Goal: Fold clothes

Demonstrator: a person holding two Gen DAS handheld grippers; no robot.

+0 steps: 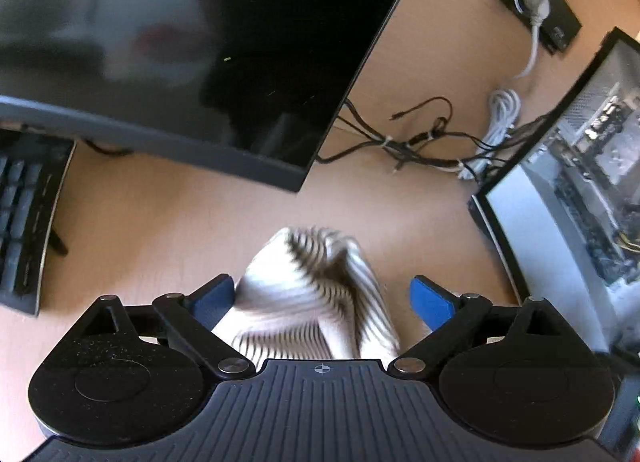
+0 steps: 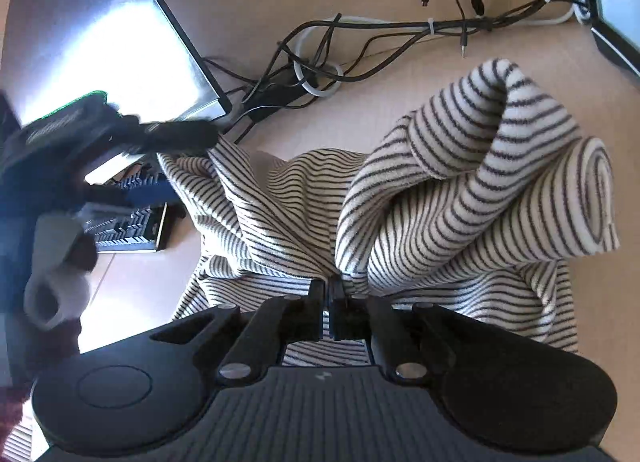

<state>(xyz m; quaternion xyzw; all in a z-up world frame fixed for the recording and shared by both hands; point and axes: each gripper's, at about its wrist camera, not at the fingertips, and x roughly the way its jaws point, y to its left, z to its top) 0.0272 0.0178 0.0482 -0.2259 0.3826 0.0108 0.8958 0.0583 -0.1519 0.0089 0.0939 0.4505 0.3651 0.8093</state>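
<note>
- Light wooden desk (image 1: 160,205); dark monitor (image 1: 180,41) at 11 o'clock, cable bundle (image 1: 420,141) at 1 o'clock.
- Left gripper (image 1: 322,298) spread wide; blurred striped garment (image 1: 316,294) between blue pads, contact unclear.
- Right gripper (image 2: 329,294) clenched on striped garment (image 2: 460,197), bunched toward 2 o'clock.

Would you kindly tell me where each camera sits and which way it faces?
Left wrist: on the left gripper, open, facing striped garment, desk and monitor.
Right wrist: on the right gripper, shut on the garment; the left gripper shows too.
Shared: garment, desk, cables, monitor, keyboard.
</note>
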